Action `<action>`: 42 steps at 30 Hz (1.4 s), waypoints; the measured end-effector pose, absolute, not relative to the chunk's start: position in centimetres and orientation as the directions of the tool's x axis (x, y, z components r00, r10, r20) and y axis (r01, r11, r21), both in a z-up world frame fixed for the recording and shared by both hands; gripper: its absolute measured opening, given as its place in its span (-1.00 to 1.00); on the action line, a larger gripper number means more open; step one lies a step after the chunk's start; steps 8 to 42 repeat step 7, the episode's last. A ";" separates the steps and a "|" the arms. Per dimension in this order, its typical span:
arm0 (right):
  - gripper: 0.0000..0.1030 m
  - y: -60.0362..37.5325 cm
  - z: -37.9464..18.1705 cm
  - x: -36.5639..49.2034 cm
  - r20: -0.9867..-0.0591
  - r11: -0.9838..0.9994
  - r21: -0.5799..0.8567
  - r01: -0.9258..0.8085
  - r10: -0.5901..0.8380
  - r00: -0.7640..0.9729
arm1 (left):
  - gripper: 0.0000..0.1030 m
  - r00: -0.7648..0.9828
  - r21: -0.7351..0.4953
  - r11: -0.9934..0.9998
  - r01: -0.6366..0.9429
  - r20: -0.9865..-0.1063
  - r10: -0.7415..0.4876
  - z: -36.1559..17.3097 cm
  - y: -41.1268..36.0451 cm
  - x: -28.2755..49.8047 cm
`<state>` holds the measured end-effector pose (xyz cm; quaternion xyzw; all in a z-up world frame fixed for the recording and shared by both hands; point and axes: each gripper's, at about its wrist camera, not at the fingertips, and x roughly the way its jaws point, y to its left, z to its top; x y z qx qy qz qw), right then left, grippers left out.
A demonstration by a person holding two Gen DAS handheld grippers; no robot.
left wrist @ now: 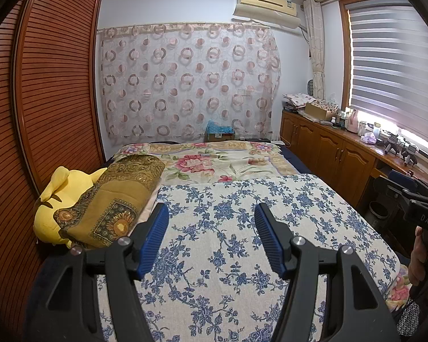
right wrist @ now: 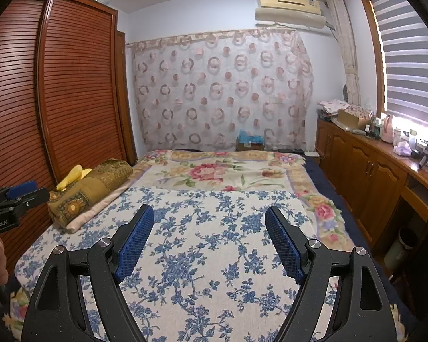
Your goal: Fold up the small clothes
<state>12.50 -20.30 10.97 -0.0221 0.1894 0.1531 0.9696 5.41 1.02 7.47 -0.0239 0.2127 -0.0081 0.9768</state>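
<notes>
The bed (left wrist: 236, 159) fills the middle of both views, with a pink flowered blanket (left wrist: 214, 162) across its far half. Over the near half, in the lower centre of each frame, lies a white cloth with blue flowers (left wrist: 242, 222), spread flat. A slatted wooden wardrobe (left wrist: 51, 91) takes the left side of each picture, and a patterned curtain (left wrist: 188, 79) hangs on the far wall at upper centre. Wooden cupboards (left wrist: 328, 148) run along the right under a window blind (left wrist: 393, 65). At the left edge of the bed a folded gold quilt (left wrist: 114, 202) rests against a yellow soft toy (left wrist: 60, 208).

The left gripper (left wrist: 211, 238) hangs above the blue-flowered cloth, jaws apart with nothing between them. The right gripper (right wrist: 209, 240) does likewise, jaws spread wider and empty.
</notes>
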 end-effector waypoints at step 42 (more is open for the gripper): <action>0.60 -20.6 10.8 12.4 -0.373 0.954 0.014 -0.300 0.283 0.884 | 0.21 0.910 -0.049 0.999 0.006 -0.413 -0.026 7.4 0.8 5.4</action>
